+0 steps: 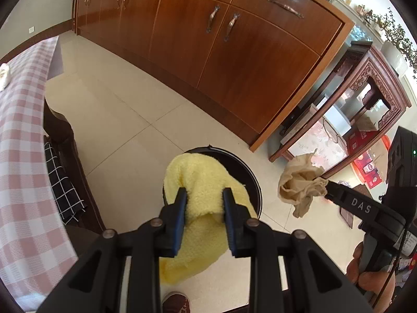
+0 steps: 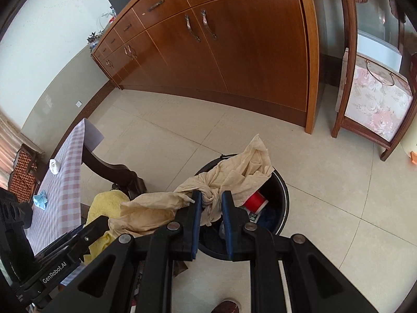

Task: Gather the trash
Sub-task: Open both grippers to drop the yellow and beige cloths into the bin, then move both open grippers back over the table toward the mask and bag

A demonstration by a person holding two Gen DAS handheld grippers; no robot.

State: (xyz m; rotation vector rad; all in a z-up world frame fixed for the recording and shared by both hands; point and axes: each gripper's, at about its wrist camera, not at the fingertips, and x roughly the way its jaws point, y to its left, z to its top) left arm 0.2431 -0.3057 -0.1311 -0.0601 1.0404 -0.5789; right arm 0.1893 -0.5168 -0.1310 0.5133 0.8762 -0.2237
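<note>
Inside bin point(image 2: 282, 195), right wrist view only: red cup point(image 2: 256, 200).

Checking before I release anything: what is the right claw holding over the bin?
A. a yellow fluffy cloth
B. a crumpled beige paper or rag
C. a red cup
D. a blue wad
B: in the right wrist view the right claw pinches the crumpled beige paper or rag above the black bin; the yellow cloth is in the left claw.

"DAS" on right tongs point(image 1: 327, 191), "GenRobot.AI" (left tongs point(image 2: 86, 230))
</note>
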